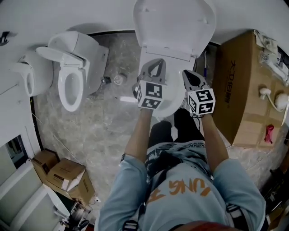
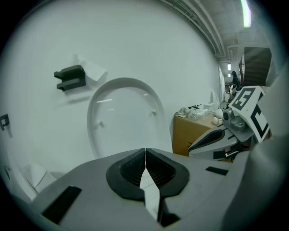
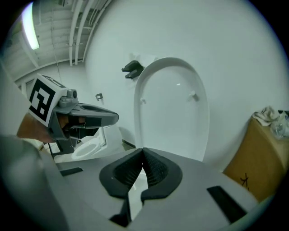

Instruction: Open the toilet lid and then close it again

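The lid stands raised, its inner face turned to the person and its back against the white wall, above the bowl and hinged at the bowl's rear. Both grippers hang over the bowl, apart from the lid. The left gripper has its fingers clenched on nothing, and the right gripper is likewise pressed closed and empty.

The lid looks like one stiff moulded shell: probably light, not bendy, and glossy enough to slide under rubber pads. It can only swing about its hinge, so force near the hinge would do little. The best hold is probably the free curved rim at the top or high on a side, far from the hinge, where the thin edge fits between opened fingers. Closed fingers hooked behind that rim could also tip it forward. Once past upright it will likely fall by its own weight, so it may need steadying on the way down to avoid a slam against the hard seat.
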A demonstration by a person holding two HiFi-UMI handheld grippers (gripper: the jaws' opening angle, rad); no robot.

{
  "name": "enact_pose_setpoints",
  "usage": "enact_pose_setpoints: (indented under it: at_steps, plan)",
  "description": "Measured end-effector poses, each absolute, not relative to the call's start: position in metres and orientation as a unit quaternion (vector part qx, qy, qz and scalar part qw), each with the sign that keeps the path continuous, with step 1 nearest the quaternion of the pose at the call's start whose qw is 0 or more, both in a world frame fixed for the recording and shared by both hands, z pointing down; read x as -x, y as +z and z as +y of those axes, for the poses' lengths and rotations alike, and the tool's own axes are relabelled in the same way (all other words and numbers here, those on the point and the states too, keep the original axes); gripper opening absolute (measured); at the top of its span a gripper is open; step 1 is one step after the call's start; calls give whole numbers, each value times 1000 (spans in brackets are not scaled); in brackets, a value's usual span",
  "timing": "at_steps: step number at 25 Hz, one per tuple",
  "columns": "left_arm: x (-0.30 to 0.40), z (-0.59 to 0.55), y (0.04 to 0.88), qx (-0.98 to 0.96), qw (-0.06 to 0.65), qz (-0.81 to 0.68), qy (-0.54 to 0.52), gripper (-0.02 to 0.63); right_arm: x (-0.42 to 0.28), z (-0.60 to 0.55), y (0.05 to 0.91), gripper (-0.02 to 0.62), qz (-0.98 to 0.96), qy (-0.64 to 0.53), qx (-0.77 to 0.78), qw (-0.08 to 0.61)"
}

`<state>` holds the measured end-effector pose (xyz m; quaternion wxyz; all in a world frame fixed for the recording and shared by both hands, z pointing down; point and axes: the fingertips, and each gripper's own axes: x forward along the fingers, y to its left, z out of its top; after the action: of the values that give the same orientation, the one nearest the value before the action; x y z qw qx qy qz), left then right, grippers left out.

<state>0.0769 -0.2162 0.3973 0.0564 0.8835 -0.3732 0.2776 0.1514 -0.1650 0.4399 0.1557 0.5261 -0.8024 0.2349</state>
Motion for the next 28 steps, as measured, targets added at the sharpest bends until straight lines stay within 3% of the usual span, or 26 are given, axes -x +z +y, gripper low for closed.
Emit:
enact_pose_setpoints:
  at_steps: [4,12,17,21,28]
  plan:
    - [-97,-246,342,-896,14,-369,247,29,-186,-202,387,14,-786,196,-570,136]
    - [-138,-310,248,-899,-88,-357,240,35,-229,-275,291,109,-796,97,-584,124]
    - [-161,-345,222,-892,-128,-331,279,200,-238,-316,240,117,-801,12,-581,148]
    - [-174,-375,222,-860,-195,-305,360,239,-246,-346,224,141,-792,-54,-574,200]
    - [-188,-419,227,-840,-218,-246,432,285,-243,-391,236,176,-801,-70,-532,267]
